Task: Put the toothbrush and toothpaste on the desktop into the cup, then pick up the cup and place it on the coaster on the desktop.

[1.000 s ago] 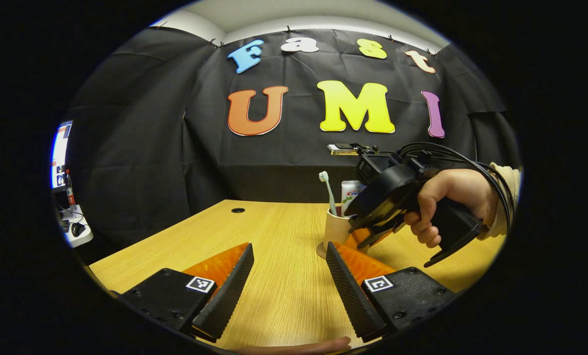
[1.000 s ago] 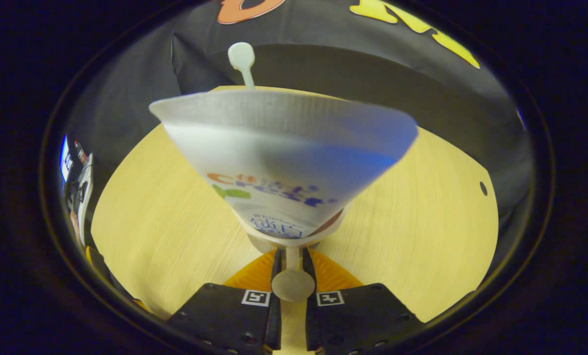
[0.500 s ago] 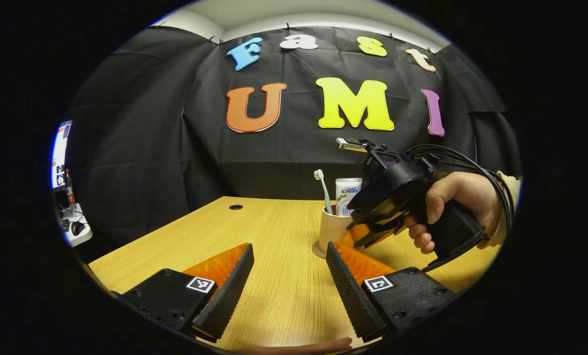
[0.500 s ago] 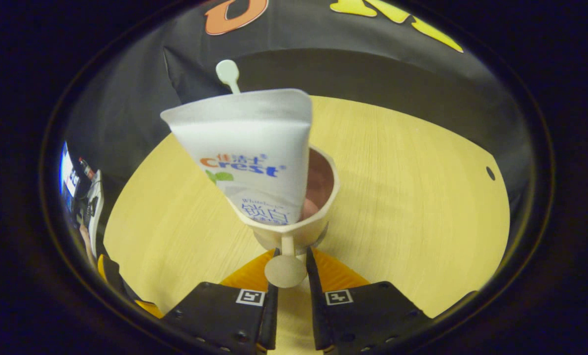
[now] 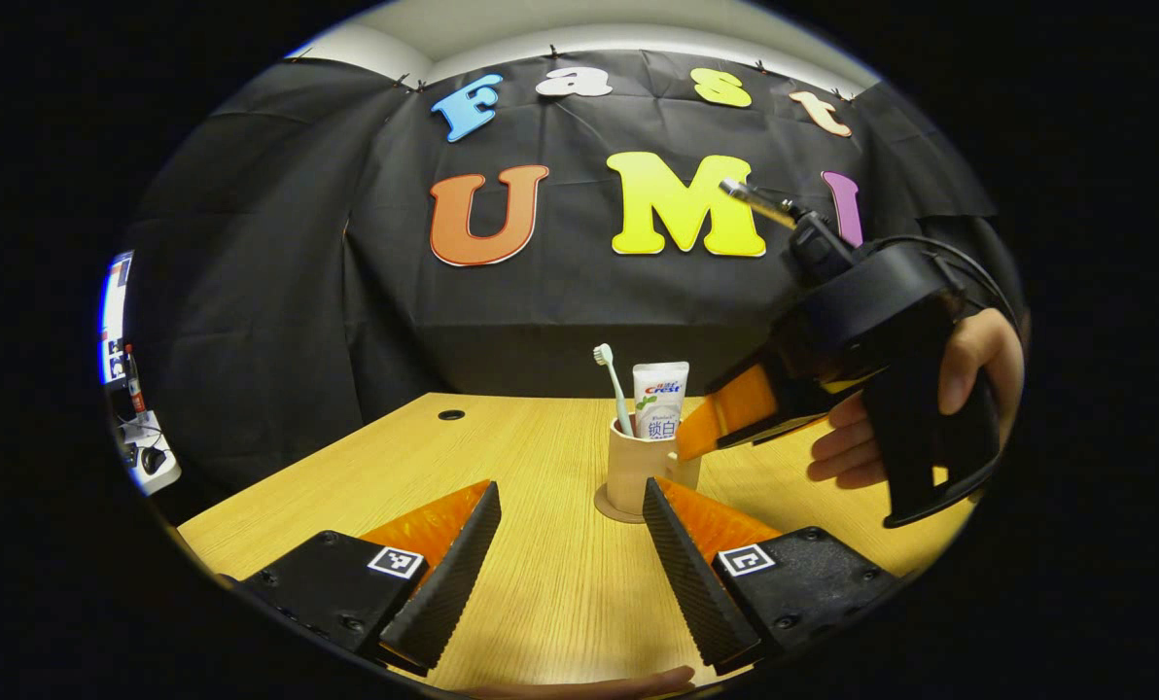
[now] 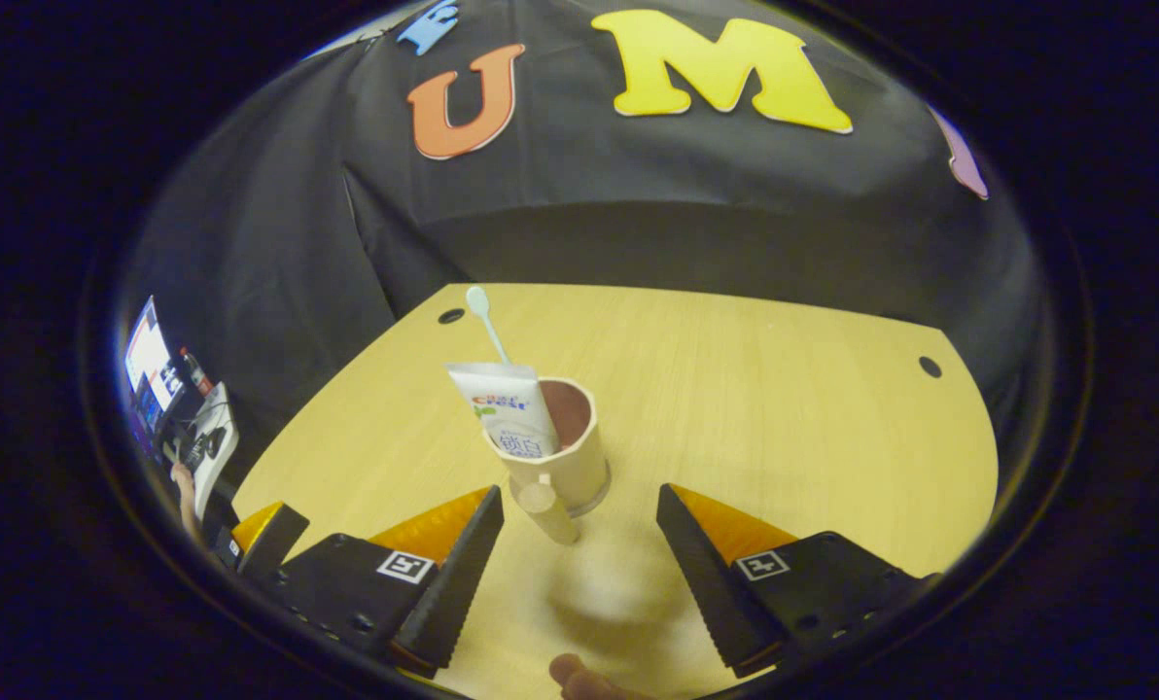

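Note:
A beige cup stands upright on a round coaster in the middle of the wooden desk. A white toothbrush and a white toothpaste tube stick up out of it. My left gripper is open, low over the desk just short of the cup. In the left gripper view my right gripper, held by a hand, hovers beside and above the cup's right. In the right gripper view the cup, its handle, the toothpaste tube and the toothbrush lie ahead of my open right gripper.
The desk has cable holes near its far corners. A side table with a monitor and small items stands off the desk's left. My left gripper shows at the lower left of the right gripper view.
My right gripper has let go of the cup's handle, opened wide and drawn back and up. The cup now stands alone on the coaster. My left gripper has barely moved.

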### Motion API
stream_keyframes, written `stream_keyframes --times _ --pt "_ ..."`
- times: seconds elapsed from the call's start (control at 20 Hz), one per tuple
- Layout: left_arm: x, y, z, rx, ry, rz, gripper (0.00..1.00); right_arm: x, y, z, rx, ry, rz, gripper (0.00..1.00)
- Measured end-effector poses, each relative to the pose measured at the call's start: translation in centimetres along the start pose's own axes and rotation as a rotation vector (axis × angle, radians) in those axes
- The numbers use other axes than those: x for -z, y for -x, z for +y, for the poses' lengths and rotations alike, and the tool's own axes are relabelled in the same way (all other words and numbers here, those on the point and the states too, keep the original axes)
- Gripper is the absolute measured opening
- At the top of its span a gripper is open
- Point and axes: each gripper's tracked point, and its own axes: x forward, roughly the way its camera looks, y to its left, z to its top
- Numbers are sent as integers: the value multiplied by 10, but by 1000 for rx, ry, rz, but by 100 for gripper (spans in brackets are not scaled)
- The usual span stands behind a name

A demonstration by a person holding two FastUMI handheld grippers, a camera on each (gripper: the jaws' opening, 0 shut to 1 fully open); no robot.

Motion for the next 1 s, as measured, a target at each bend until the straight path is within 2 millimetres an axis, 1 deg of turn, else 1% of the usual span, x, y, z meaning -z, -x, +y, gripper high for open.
stream_keyframes --times 0.05,0.1,0.15,0.2,0.3,0.35,0.4,0.55,0.6,0.7,0.75,0.8,0.85,0.9,1.0 --pt "-3 1 -8 10 5 10 94 -9 17 -16 36 22 -72 97" --pt "-5 0 -14 20 15 22 94 -14 32 -25 58 29 -119 96" --pt "-6 2 -17 26 22 26 94 -16 46 -35 82 33 -149 94" --pt "-8 4 -22 31 28 29 94 -18 58 -45 105 30 -182 96" --pt "-13 6 -31 40 34 30 94 -17 79 -60 128 20 -249 96" --pt "-15 9 -36 44 35 27 94 -11 88 -70 144 15 -275 94" --pt "-17 12 -40 47 35 25 94 -8 98 -78 153 12 -303 96" --pt "-26 19 -57 68 34 6 94 4 124 -103 177 -11 -388 96" --pt "-30 22 -61 73 25 -3 94 8 133 -116 194 -20 -408 96" --pt "-40 25 -61 57 17 -27 94 15 152 -147 245 -71 -456 96" --pt "-41 27 -62 55 11 -34 94 26 166 -170 287 -111 -480 93" --pt "-44 30 -67 57 -1 -42 94 32 172 -180 297 -126 -489 96" --pt "-47 31 -67 54 -13 -49 94 38 178 -191 307 -124 -500 96" --pt "-50 31 -68 59 -21 -52 94 43 180 -202 318 -113 -514 96" --pt "-50 31 -70 63 -22 -50 94 55 181 -221 367 -75 -515 96"
